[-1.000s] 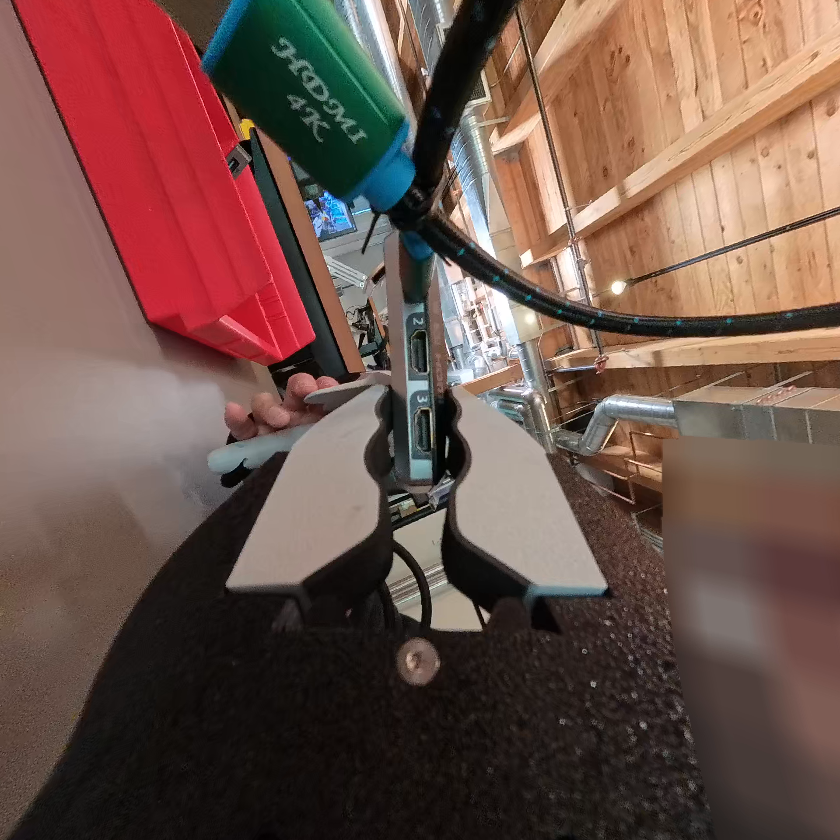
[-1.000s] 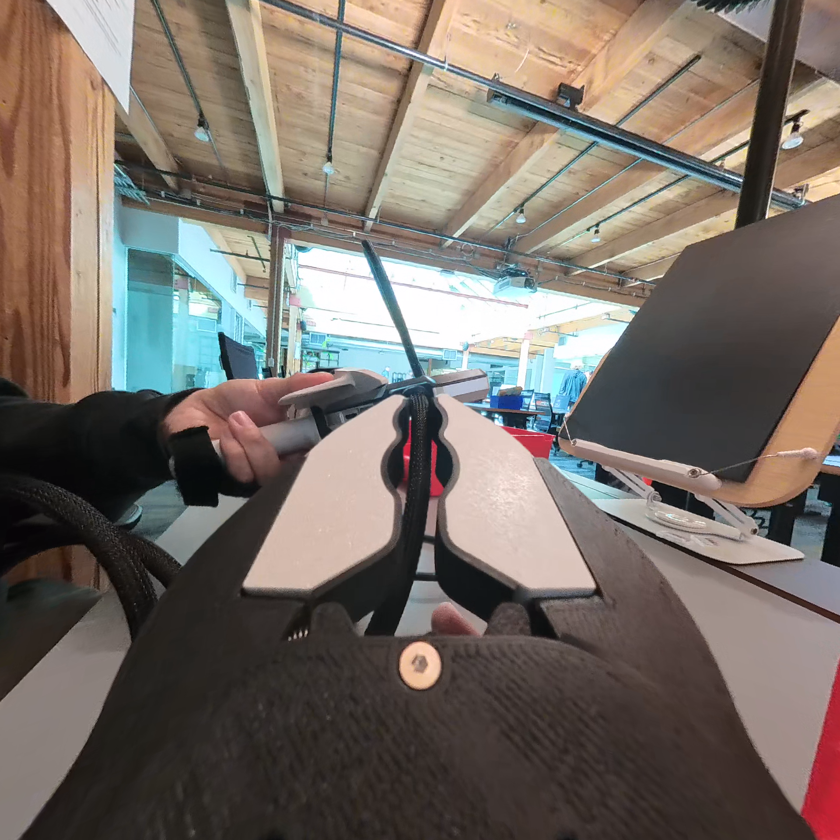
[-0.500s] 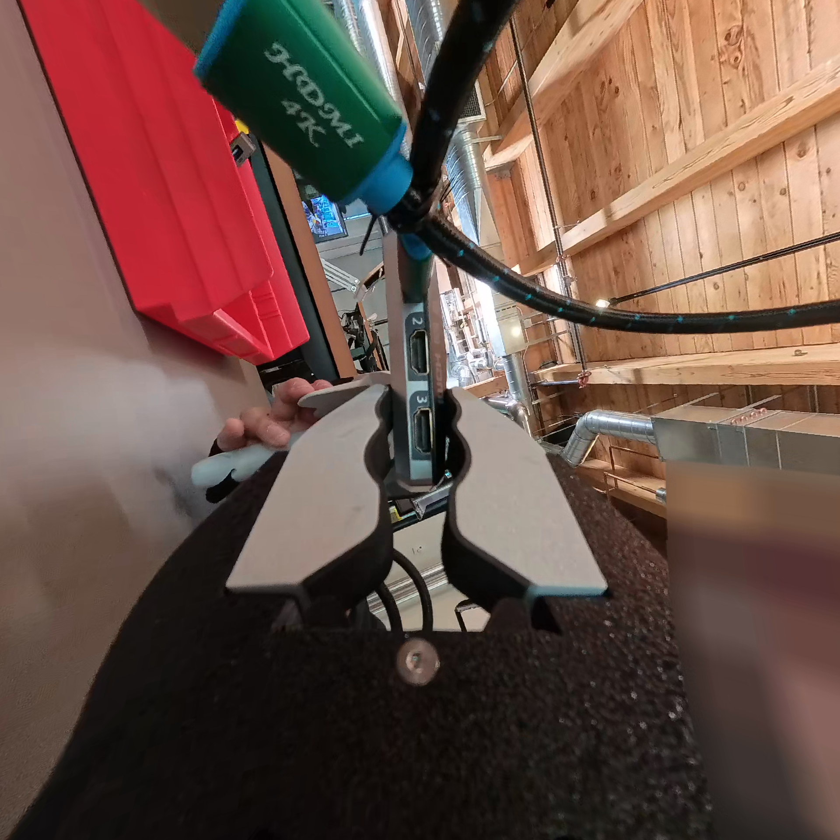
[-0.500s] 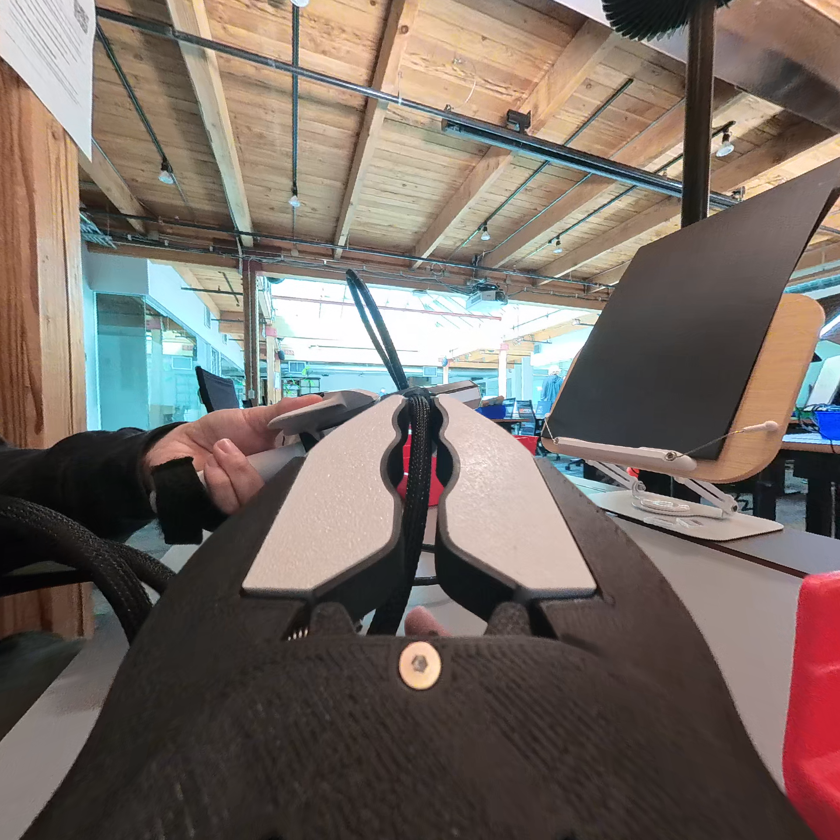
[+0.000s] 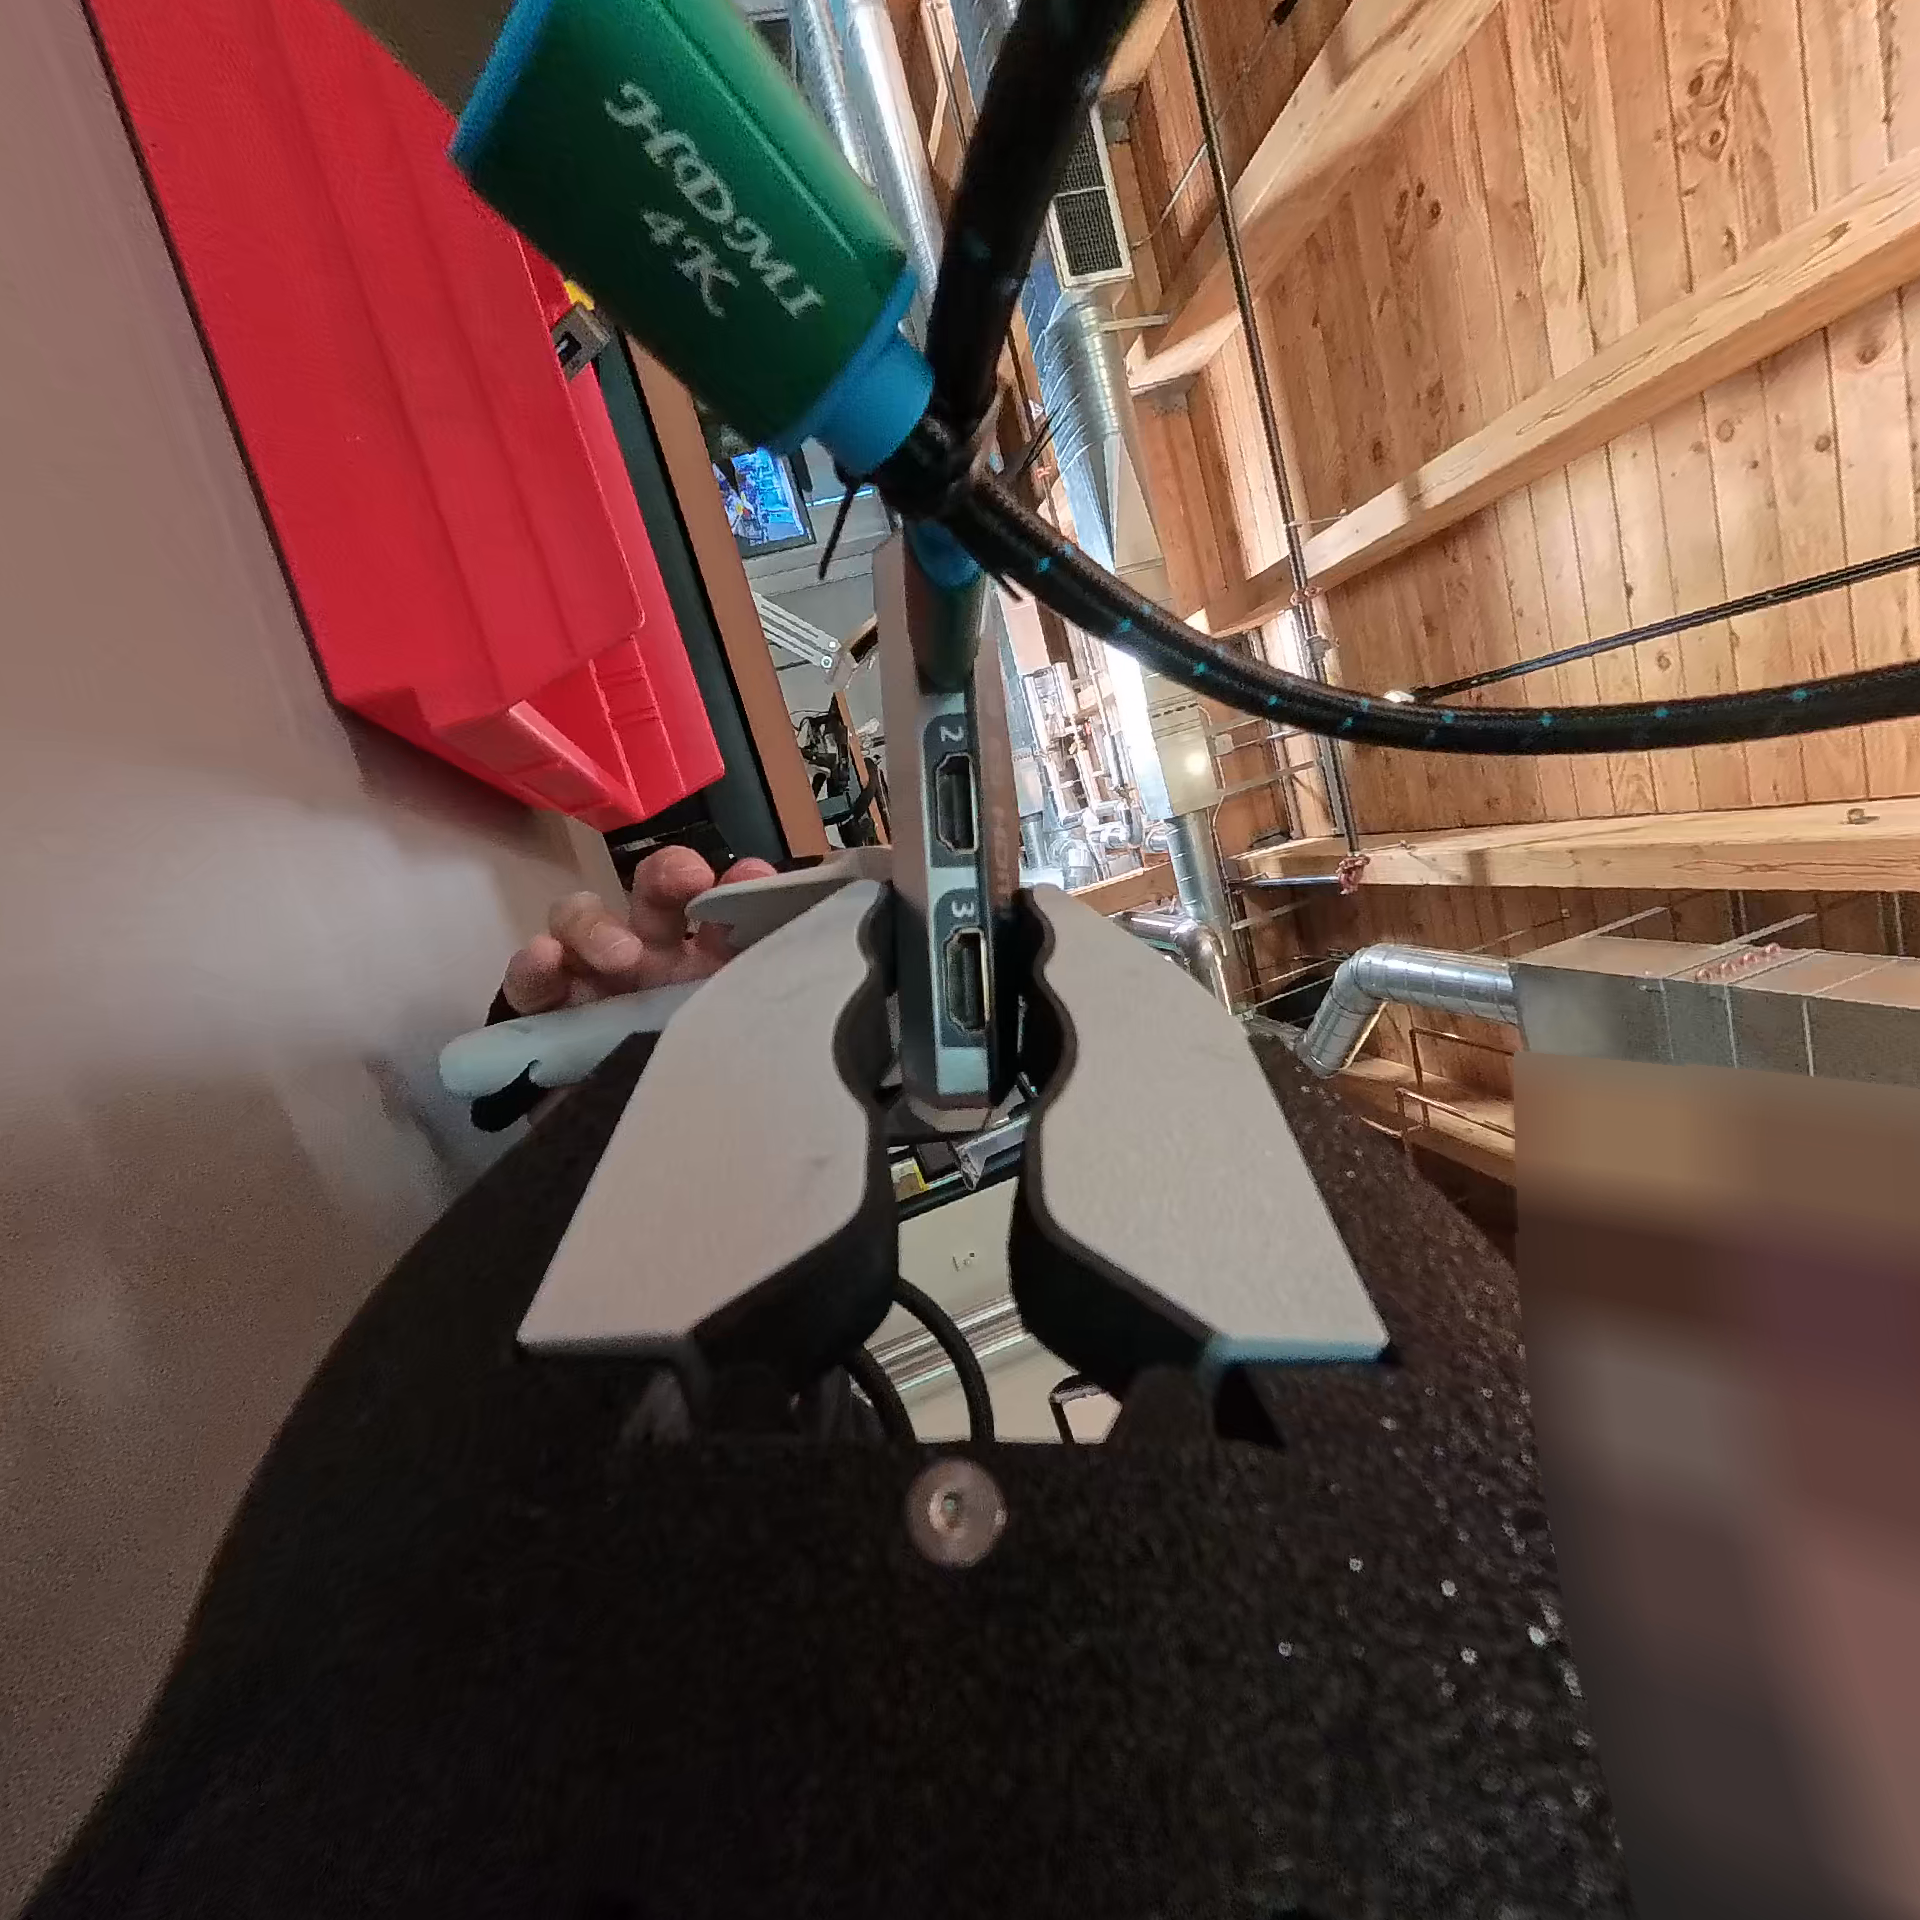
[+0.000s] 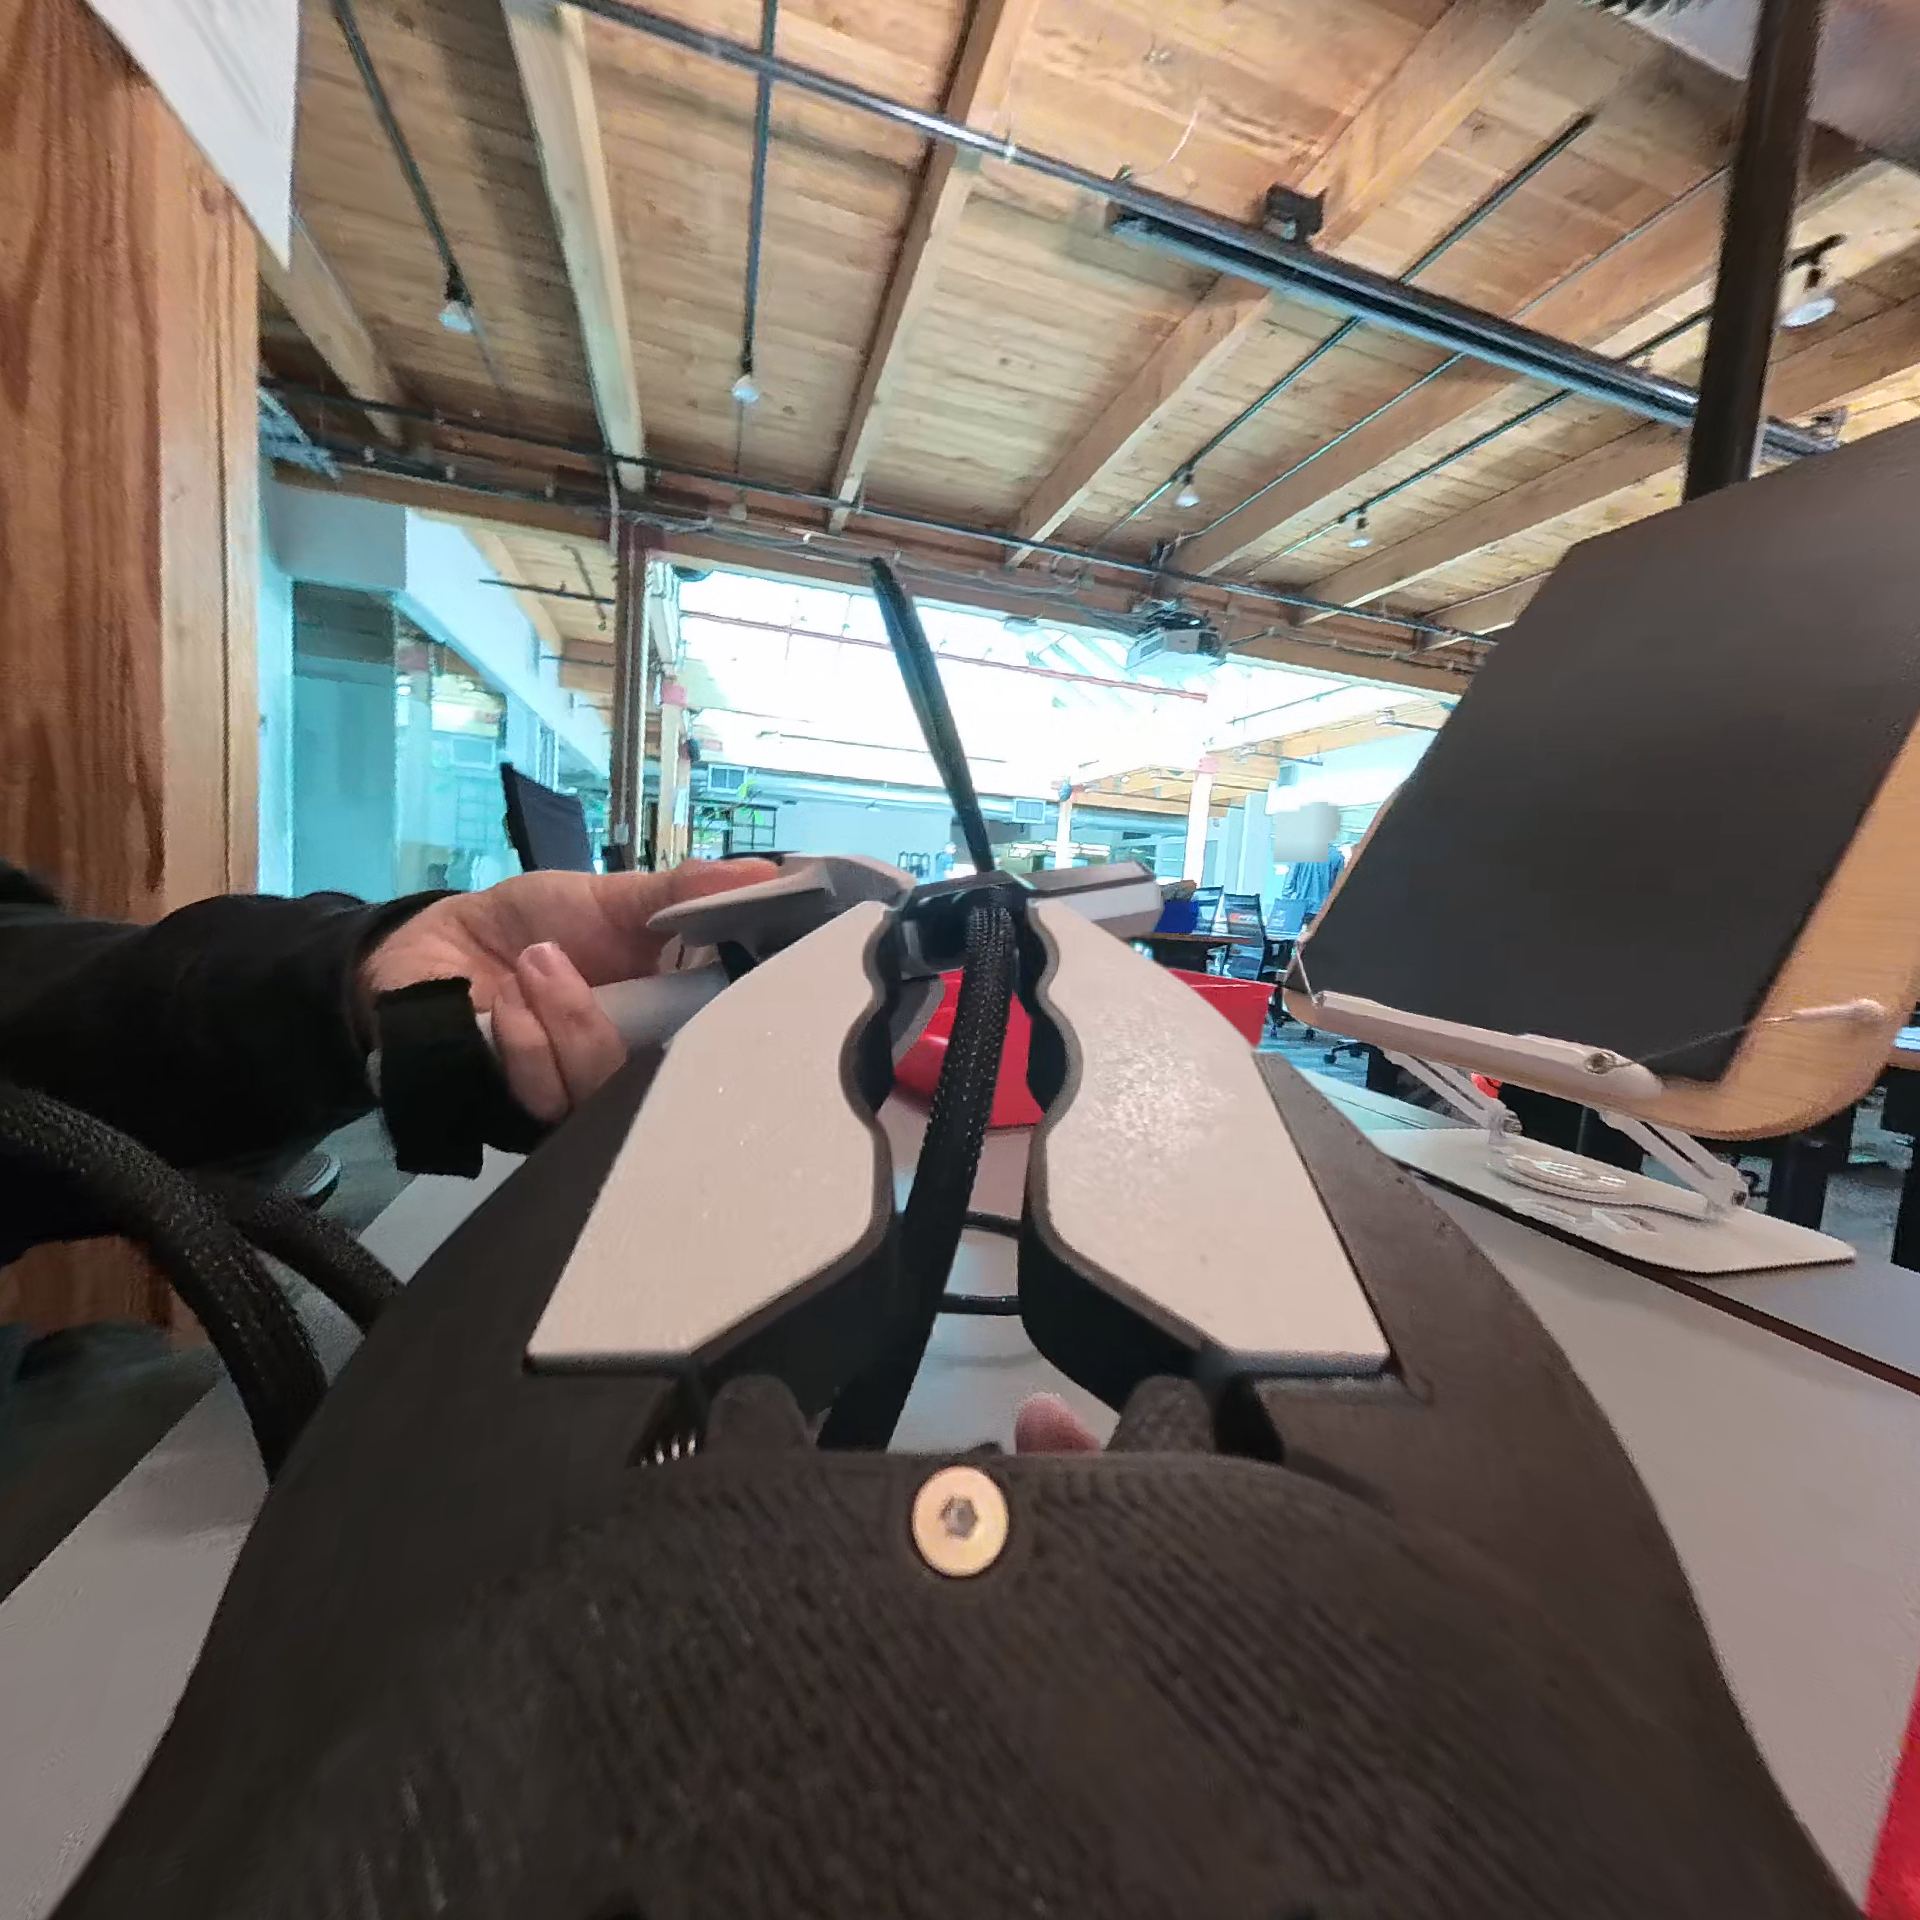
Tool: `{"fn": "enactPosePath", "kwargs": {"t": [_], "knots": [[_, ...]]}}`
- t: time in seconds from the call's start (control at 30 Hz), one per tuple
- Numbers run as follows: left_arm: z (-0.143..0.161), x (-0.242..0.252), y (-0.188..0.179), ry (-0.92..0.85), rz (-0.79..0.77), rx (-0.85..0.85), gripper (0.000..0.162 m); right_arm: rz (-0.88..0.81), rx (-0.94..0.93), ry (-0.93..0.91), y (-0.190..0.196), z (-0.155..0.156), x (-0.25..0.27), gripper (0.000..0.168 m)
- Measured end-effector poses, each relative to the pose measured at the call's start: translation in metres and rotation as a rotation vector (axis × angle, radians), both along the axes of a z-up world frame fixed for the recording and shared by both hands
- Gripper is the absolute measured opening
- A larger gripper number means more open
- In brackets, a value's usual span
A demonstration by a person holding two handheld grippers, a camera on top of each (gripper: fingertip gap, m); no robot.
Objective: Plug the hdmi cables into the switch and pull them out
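Observation:
In the left wrist view my left gripper (image 5: 956, 904) is shut on the lower end of the slim grey HDMI switch (image 5: 940, 790), held edge-on. Its two lower ports are empty. A blue-booted plug (image 5: 940, 613) sits in the top port. A loose green plug (image 5: 686, 218) is zip-tied to the black braided cable (image 5: 1351, 707) above it. In the right wrist view my right gripper (image 6: 956, 914) is shut on the braided cable (image 6: 961, 1060) just behind the switch's end (image 6: 930, 935). A hand (image 6: 540, 966) holds the left gripper there.
A red bin (image 5: 395, 416) lies on the table beside the switch; it also shows in the right wrist view (image 6: 1195, 997). A dark board on a white stand (image 6: 1621, 790) stands at the right. A wooden post (image 6: 114, 520) is at the left. Thick cable loops (image 6: 208, 1226) lie at lower left.
Both grips are unchanged. The right wrist view swung to the right and then back left. The left wrist view shifted only slightly; the plug stays in the top port.

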State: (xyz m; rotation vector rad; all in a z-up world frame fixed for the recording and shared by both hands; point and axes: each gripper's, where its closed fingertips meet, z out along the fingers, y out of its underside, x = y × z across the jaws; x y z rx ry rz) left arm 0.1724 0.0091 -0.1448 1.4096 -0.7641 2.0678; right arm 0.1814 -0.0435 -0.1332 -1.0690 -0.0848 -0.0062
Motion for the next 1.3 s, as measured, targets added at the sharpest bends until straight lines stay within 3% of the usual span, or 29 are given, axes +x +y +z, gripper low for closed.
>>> {"fn": "enactPosePath", "kwargs": {"t": [0.17,0.3,0.6,0.8,0.93,1.03,1.13,1.3], "knots": [[-0.003,0.001,0.003,0.006,0.022,0.021,0.020,-0.017,-0.009,-0.002,0.004,-0.003,0.003,0.021],[-0.006,0.000,-0.003,0.014,0.000,0.056,0.020,0.006,-0.082,-0.042,0.009,-0.007,-0.002,0.043],[-0.006,0.004,-0.009,0.013,0.029,0.138,0.020,-0.072,-0.093,-0.034,0.009,-0.011,0.009,0.036],[-0.010,0.006,-0.006,0.023,0.067,0.203,0.019,0.046,-0.088,-0.025,0.007,-0.007,-0.005,0.039],[-0.005,0.006,-0.010,0.019,0.074,0.164,0.020,-0.002,-0.088,-0.056,0.011,-0.007,-0.004,0.025],[-0.006,0.007,-0.009,0.019,0.094,0.162,0.020,-0.103,-0.086,-0.034,0.010,-0.007,0.010,0.040],[-0.008,0.009,-0.007,0.025,0.116,0.142,0.020,-0.112,-0.100,-0.022,0.012,-0.007,0.011,0.040],[-0.009,0.010,-0.004,0.027,0.143,0.124,0.020,-0.069,-0.162,-0.036,0.019,-0.011,0.006,0.025]]}}
